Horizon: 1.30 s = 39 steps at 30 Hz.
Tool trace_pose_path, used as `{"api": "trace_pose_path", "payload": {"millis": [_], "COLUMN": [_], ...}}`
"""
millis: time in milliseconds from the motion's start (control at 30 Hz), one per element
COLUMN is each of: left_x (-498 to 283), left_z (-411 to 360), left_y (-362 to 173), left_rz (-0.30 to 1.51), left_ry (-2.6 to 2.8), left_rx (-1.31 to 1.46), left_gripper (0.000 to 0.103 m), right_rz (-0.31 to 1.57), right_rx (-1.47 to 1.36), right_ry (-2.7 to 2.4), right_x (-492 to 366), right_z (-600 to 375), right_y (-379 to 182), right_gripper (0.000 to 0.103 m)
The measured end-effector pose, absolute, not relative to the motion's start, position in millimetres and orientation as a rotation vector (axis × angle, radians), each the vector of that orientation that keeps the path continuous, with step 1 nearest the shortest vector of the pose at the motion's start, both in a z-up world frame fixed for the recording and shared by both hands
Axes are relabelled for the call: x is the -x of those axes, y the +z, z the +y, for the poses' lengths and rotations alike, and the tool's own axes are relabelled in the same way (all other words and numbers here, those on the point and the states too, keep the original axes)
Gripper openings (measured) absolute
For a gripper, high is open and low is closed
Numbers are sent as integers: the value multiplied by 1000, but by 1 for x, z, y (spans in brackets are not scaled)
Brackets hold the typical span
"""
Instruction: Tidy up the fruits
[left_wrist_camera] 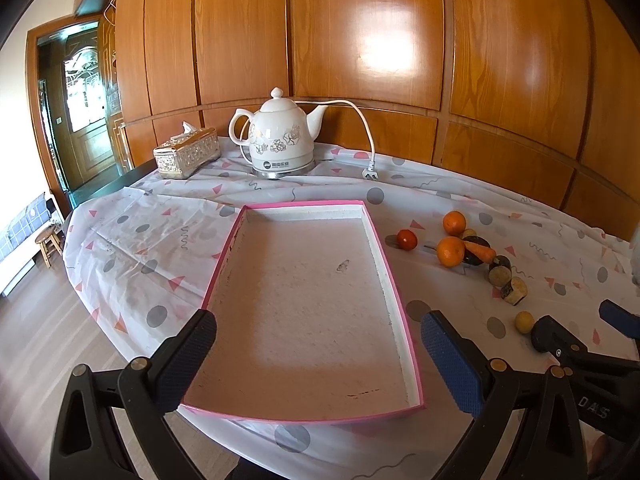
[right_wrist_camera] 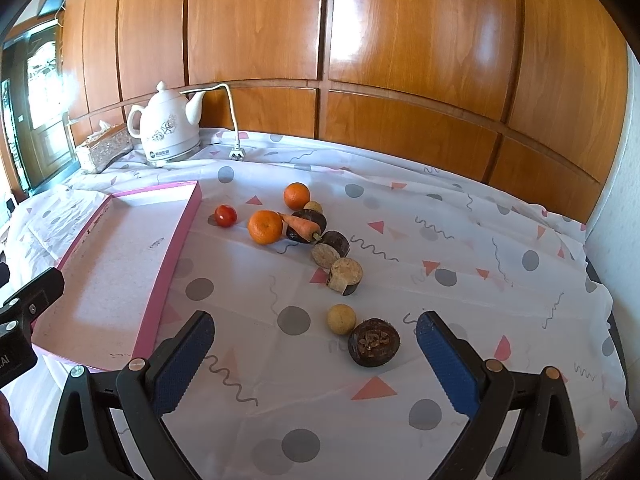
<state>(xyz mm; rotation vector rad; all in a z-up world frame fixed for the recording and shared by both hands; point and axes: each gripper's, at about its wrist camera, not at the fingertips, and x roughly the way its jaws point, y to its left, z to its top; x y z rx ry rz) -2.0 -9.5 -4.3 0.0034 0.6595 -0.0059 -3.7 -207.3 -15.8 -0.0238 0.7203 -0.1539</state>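
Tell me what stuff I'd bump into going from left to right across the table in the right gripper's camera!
Tissue box → white kettle → red tomato → front orange → little carrot → dark round fruit nearest the camera.

loose fruits [right_wrist_camera: 264,227] beside pink tray [right_wrist_camera: 168,248]

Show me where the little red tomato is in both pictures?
Left wrist view: the tomato sits right of center, just beyond the pink tray's right edge.
Right wrist view: the tomato sits left of center, just right of the tray's far corner.
Shared landmark: the white teapot stands at the back by the wood wall.
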Motion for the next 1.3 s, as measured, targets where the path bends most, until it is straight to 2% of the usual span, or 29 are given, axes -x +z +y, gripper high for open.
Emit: {"api": "trace_pose_path", "payload": {"millis": [767, 1033, 1300], "left_x": [-3, -19, -30], "left_z": [-21, -25, -49], "left_y": [-8, -17, -20], "left_rz": [687, 808, 823], "left_ry": [-88, -258, -286], "left_rx": [7, 116, -14], "left_gripper": [103, 103, 103], "right_rz": [755, 791, 839], "right_rx": [82, 108, 59], "right_ry": [-133, -251, -528], "right_x": [-11, -36, -46], "right_z": [-243, -339, -452], "right_y": [-6, 14, -1], "right_gripper": [103, 103, 103]}}
